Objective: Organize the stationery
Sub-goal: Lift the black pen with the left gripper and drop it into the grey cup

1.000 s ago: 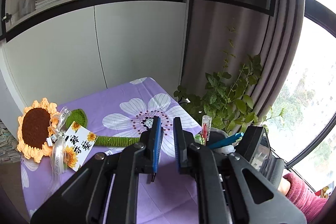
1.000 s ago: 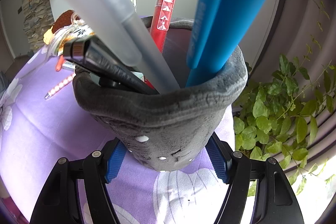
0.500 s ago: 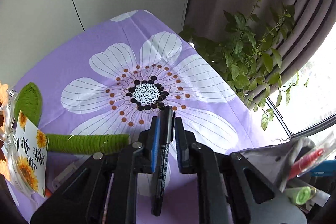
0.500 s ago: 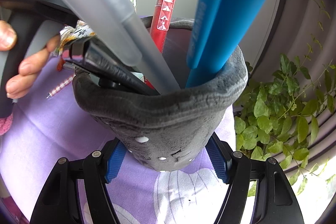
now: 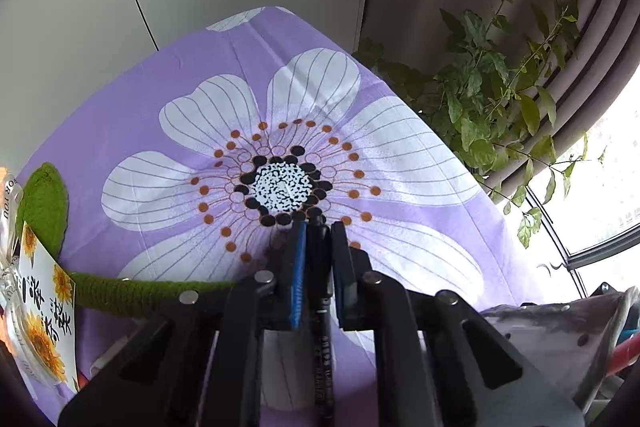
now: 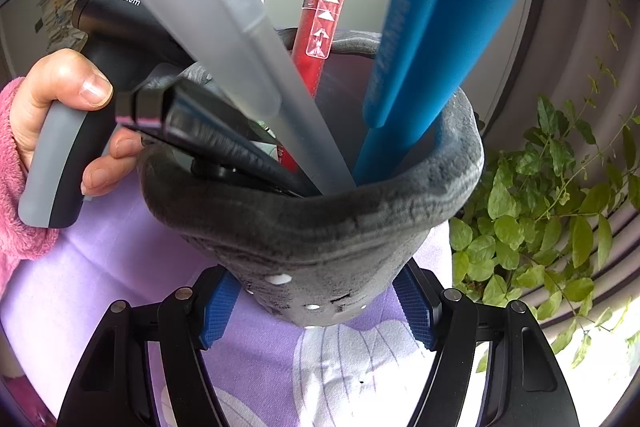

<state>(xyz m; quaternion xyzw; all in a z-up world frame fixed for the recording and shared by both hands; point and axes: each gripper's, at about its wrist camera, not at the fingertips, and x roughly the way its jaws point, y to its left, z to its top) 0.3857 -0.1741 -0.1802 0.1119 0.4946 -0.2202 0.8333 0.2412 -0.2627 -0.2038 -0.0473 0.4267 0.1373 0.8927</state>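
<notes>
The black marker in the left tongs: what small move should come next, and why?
Probably carry the black marker, clamped in the left tongs, rightward over the grey felt holder, which the right tongs grip; it already holds pens.

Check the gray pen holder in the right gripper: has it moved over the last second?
No. The gray pen holder sits in the same spot between the right gripper pads, unchanged against the plant.

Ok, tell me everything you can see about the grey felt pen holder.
The grey felt pen holder is a soft, thick-walled cup with a rolled rim and small white dots on its front. It stands upright on the purple floral tablecloth, clamped at its base between the right tool's blue pads. A red pen, frosted, blue and black pens lean inside.
</notes>
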